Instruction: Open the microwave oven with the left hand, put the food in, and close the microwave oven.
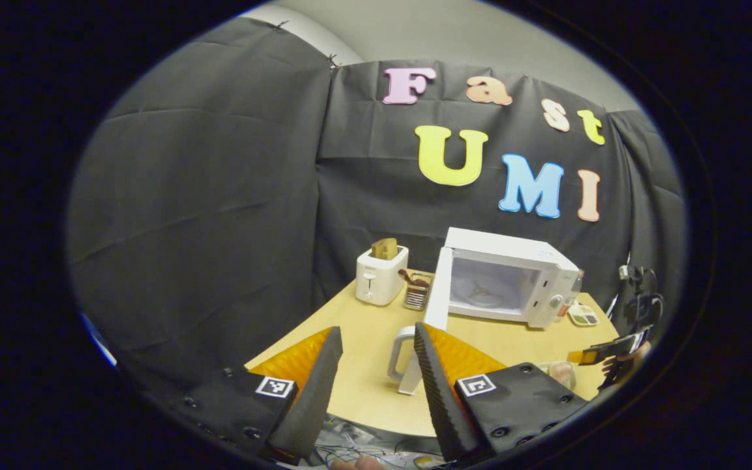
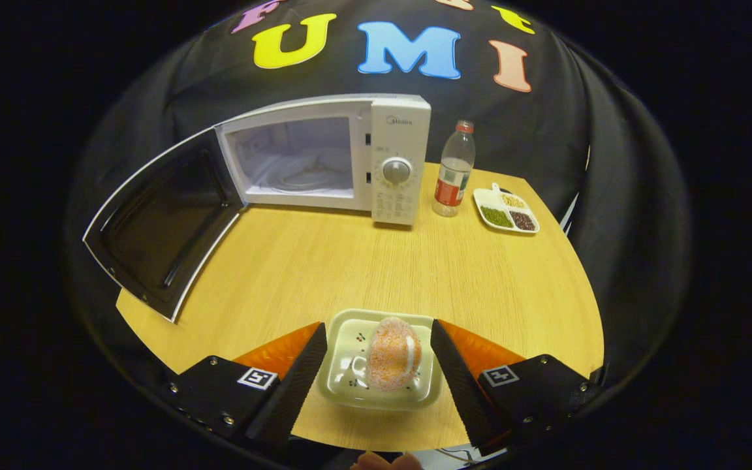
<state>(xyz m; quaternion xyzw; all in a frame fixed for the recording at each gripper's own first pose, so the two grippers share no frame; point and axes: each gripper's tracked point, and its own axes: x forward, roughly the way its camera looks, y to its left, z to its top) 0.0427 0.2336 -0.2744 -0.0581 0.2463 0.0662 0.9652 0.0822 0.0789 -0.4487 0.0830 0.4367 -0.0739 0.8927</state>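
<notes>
Wooden tabletop (image 2: 350,261) carries the microwave (image 2: 330,156), door (image 2: 160,228) swung wide. Before it, my right tool (image 2: 376,372) straddles the plate (image 2: 350,385) with food (image 2: 393,353), fingers apart. My left tool (image 1: 376,372) gapes too.

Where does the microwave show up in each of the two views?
Left gripper view: microwave right of center, door swung open, toaster to its left.
Right gripper view: microwave top center, door open at left.
Shared landmark: the divided dish beside it.

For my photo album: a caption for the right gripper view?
Open gripper straddling a plated bun, microwave door open.
</notes>
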